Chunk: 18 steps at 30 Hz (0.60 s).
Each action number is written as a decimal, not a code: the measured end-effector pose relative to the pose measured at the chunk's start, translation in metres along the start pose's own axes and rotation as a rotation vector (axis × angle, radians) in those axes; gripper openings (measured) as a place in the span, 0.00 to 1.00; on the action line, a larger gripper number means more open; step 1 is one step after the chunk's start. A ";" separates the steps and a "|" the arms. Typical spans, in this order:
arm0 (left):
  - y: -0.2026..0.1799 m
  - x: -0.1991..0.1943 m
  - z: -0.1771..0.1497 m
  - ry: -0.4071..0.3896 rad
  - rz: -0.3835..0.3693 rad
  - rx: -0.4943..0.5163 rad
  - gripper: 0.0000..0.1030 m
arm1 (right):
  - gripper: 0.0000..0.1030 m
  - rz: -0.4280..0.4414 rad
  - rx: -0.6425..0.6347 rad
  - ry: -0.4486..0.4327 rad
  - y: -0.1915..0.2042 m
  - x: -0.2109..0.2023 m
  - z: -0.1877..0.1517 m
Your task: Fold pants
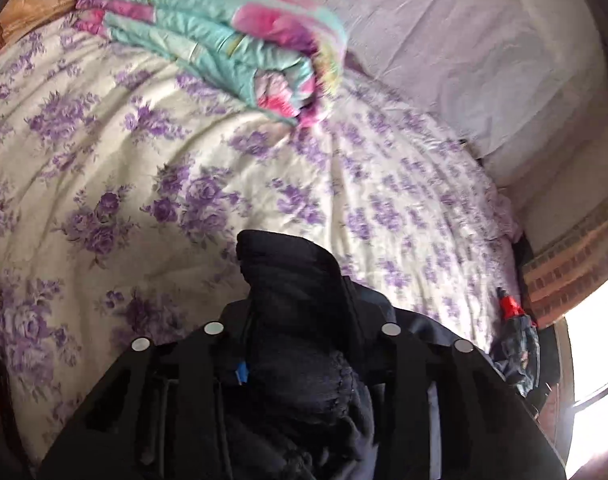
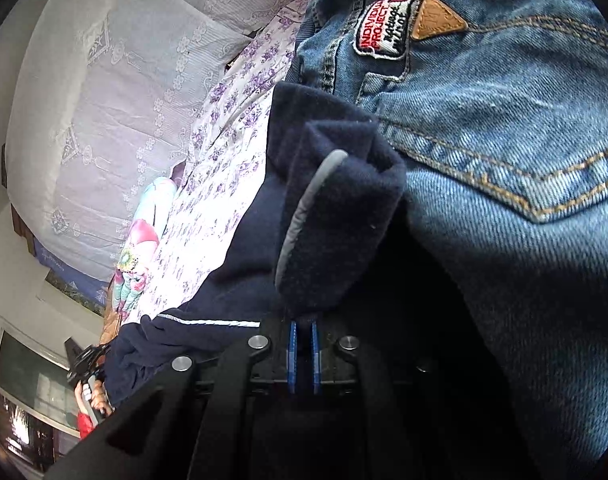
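**Both grippers bite into dark fleece pants on the bed**

Blue pads [image 2: 301, 356] of the right gripper [image 2: 302, 322] sit pressed together on a thick fold of the navy fleece pants [image 2: 340, 216], which stands up straight out of the jaws with a grey piping line curving along its edge. Across the bed, the left gripper [image 1: 299, 320] has its jaws drawn in around a bunched hump of the same dark cloth; a sliver of blue pad [image 1: 241, 372] shows against the fabric, so I judge it clenched on the pants too, though the fingertips themselves are buried.

Outward from the fingers, the garment trails over a white bedspread with purple flowers [image 1: 151, 152]. Blue denim jeans [image 2: 504, 140] with a stitched patch fill the right wrist view just beside the fleece (probably the person's own, but that is a guess). A rolled turquoise-and-pink quilt [image 1: 231, 48] lies well apart, toward the pale headboard cushion [image 1: 464, 48].

Handling, as a judgement: soft, limp, light and bulky, not slippery, nothing fragile. It will sag between two holds, so corners of the waistband or the hems are the best places to pinch, keeping the cloth taut while laying it flat.
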State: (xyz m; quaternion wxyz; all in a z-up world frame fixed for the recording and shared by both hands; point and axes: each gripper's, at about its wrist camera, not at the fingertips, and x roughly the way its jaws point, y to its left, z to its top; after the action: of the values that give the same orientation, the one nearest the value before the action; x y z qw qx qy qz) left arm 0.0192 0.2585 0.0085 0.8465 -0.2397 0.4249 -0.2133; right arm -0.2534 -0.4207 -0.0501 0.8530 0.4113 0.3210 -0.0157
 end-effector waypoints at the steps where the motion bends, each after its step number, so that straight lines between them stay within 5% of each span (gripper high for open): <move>1: -0.004 -0.023 -0.009 -0.050 -0.073 0.014 0.22 | 0.04 0.001 0.009 0.001 0.000 -0.002 0.000; 3: -0.009 -0.074 -0.034 -0.166 -0.242 0.061 0.17 | 0.06 0.030 0.044 -0.009 -0.001 -0.013 0.000; 6: -0.005 -0.131 -0.090 -0.244 -0.363 0.147 0.16 | 0.07 0.025 0.025 -0.035 0.002 -0.041 -0.005; 11: 0.044 -0.124 -0.175 -0.069 -0.239 -0.016 0.30 | 0.07 -0.036 0.046 0.001 -0.013 -0.048 -0.011; 13: 0.052 -0.127 -0.190 -0.084 -0.239 -0.071 0.34 | 0.08 -0.036 0.035 -0.006 -0.010 -0.047 -0.011; 16: 0.048 -0.142 -0.201 -0.151 -0.203 -0.107 0.74 | 0.13 -0.019 0.051 -0.004 -0.011 -0.044 -0.013; 18: 0.044 -0.150 -0.203 -0.171 -0.175 -0.118 0.79 | 0.16 0.000 0.052 -0.002 -0.013 -0.044 -0.015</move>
State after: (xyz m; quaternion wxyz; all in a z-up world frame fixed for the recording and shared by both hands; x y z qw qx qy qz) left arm -0.2230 0.3321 -0.0313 0.8422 -0.3425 0.3406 -0.2397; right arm -0.2997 -0.4296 -0.0415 0.8423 0.4333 0.3197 -0.0244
